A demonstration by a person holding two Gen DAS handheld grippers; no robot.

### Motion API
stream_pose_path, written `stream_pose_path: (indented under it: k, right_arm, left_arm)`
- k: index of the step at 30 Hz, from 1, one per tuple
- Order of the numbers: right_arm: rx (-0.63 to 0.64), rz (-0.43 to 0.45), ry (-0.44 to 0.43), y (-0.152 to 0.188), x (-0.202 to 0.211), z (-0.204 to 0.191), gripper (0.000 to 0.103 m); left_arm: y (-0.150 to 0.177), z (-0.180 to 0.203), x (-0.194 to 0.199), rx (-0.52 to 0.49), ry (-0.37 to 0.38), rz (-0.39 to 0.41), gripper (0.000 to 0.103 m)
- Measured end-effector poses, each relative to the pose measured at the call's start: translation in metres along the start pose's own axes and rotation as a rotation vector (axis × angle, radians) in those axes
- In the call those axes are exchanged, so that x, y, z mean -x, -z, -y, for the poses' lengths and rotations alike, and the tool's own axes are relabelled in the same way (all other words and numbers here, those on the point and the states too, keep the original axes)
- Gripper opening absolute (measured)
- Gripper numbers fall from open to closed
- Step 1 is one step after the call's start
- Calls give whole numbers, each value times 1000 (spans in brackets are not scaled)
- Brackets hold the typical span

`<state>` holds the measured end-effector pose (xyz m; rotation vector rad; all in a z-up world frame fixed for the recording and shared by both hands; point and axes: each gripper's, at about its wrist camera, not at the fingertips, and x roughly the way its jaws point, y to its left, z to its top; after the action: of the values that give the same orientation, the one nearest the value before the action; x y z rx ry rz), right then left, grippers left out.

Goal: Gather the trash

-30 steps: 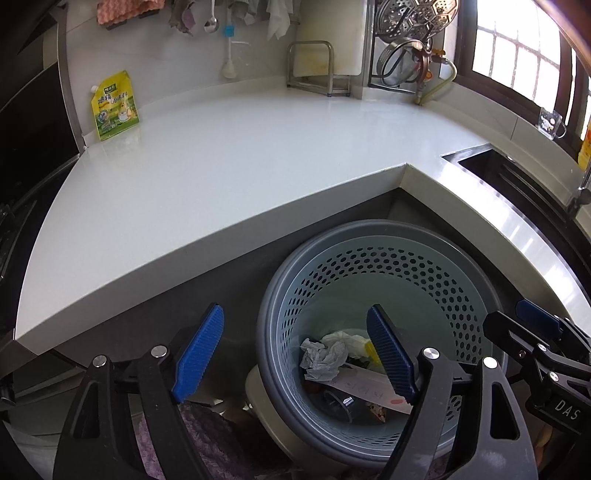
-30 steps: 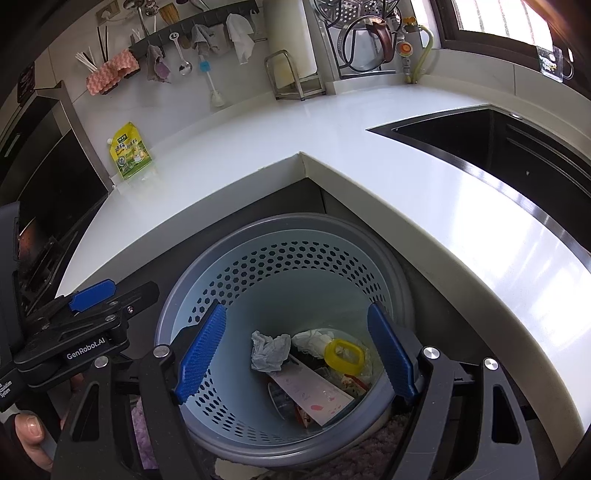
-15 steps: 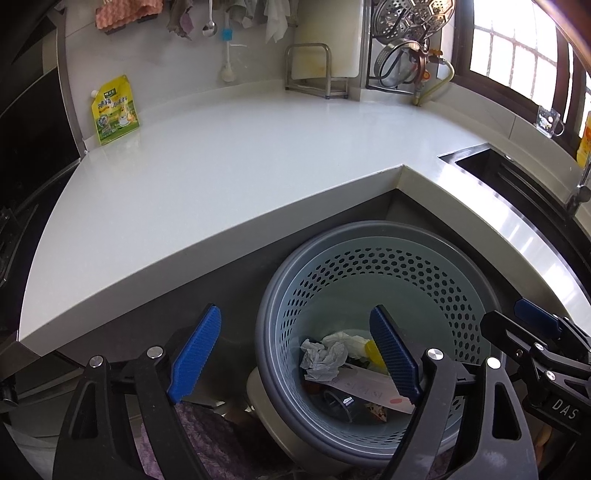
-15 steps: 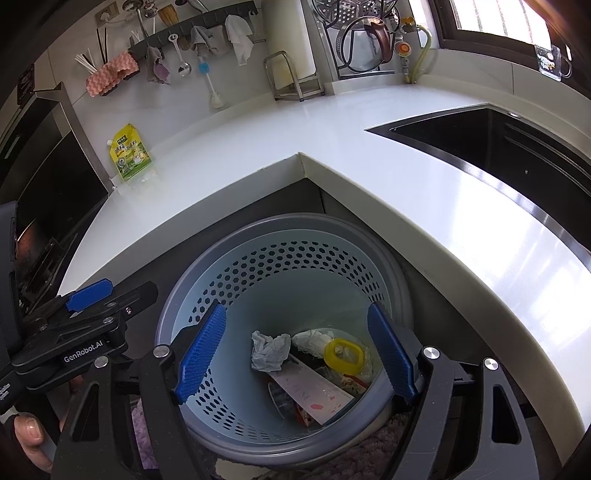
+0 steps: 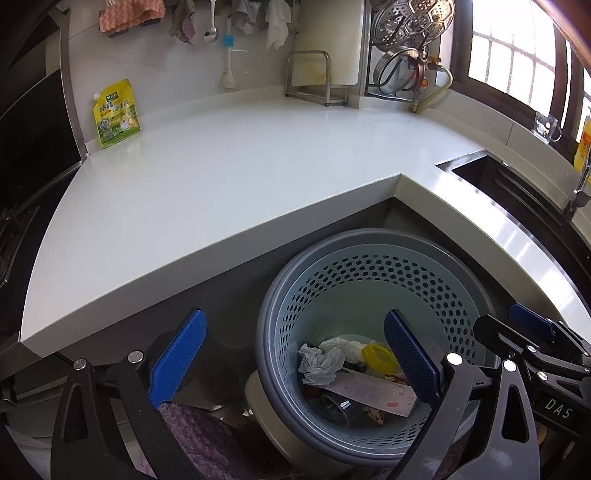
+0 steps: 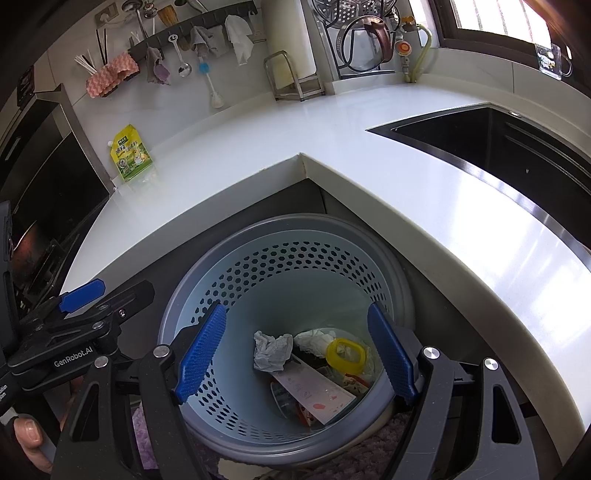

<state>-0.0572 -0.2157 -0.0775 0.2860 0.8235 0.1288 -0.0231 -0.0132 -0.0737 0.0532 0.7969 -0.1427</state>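
In the left wrist view, a yellow-green pouch [image 5: 116, 112] leans on the wall at the far left of the white surface [image 5: 229, 177]. The left tongs [image 5: 295, 363] hang with their blue pads wide apart and nothing between them. One pad is out over the dark cabinet front, the other over the perforated grey trash basket [image 5: 373, 254], which stands on the floor in the inner corner of the surface. Only this view shows a purple mat [image 5: 199, 435] clearly below the basket's left side, and a yellow bottle [image 5: 583, 140] at the far right by the window.

Inside the basket lie a crumpled white tissue [image 5: 319, 363], a yellow ring-shaped lid [image 5: 378, 356] and a flat white card with pink marks [image 5: 373, 393]. The right tongs' black frame shows at the right edge.

The right wrist view looks more squarely down into the basket [image 6: 295, 232]. The right tongs [image 6: 295, 354] are also spread apart and empty, both pads over the basket mouth. Between them lie the tissue [image 6: 271, 350], the lid [image 6: 345, 354] and the card [image 6: 314, 391], with darker scraps beneath too small to tell. This view alone shows the left tongs' body lettered "GenRobot.AI" and a thumb [image 6: 27, 432] at the lower left, more of the utensil rail [image 6: 192, 29] on the wall, and most of the dark sink [image 6: 517, 144] at right.
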Motion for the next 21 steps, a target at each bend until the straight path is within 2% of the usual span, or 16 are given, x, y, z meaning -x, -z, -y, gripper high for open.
stream_pose_path:
  k: [21]
  right_arm:
    - [0, 3, 4, 1, 3, -3, 76]
  left_arm:
    - [2, -7, 3, 23, 1, -12, 97]
